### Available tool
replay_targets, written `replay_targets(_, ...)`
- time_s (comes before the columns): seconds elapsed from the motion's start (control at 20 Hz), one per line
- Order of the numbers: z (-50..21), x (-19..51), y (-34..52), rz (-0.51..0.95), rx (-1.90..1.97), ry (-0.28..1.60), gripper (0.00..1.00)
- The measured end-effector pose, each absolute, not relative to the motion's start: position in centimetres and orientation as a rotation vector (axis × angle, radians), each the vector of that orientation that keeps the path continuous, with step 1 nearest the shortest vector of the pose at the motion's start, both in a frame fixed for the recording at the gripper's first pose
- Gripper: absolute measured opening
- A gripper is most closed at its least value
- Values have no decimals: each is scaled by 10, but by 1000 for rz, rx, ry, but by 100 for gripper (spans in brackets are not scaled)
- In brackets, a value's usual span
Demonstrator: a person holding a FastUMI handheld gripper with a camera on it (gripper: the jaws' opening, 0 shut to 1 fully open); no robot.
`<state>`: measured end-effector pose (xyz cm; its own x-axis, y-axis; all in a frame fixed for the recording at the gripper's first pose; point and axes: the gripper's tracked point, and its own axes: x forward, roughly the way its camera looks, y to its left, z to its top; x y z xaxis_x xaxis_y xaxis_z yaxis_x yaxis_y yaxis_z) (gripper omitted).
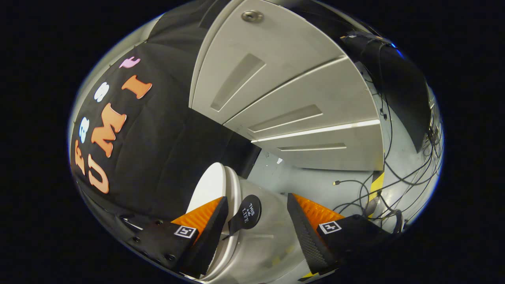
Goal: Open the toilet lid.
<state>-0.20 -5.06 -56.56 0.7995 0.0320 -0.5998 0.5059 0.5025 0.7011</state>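
Gripper (257, 221) view: fingers spread apart, pressing nothing. Between them I see the toilet lid (211, 185), a smooth white rounded shell, apparently raised on edge, with a dark tag (245, 216) hanging at its rim. My judgement: lift looks near finished; I would ease it back until it rests, avoiding a slam. Beyond, matte grey cabinet doors (276, 90) and loose cables (378, 189) on glossy floor (300, 177).

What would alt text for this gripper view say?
The hand-held gripper is open, its fingers either side of a white toilet lid that stands raised, a dark round tag between them. Beyond stand pale cabinet doors and floor cables.
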Motion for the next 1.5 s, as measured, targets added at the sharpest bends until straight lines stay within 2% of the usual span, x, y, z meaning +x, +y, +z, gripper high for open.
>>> replay_targets(0.1,-565,-2,-54,-323,1091,583,96)
replay_targets(0.2,-561,1,-60,-331,1179,538,84)
replay_targets(0.25,-559,2,-61,-330,1220,517,84)
replay_targets(0.45,-559,0,-61,-317,1329,490,64)
replay_targets(0.5,-557,1,-61,-319,1346,480,51)
replay_targets(0.6,-551,1,-58,-296,1373,474,47)
replay_targets(0.65,-548,6,-58,-287,1397,464,27)
replay_targets(0.75,-548,5,-58,-277,1410,464,19)
replay_targets(0.9,-550,3,-57,-285,1414,450,17)
replay_targets(0.95,-548,5,-58,-289,1419,452,10)
replay_targets(1.5,-520,5,-53,-360,1493,444,10)
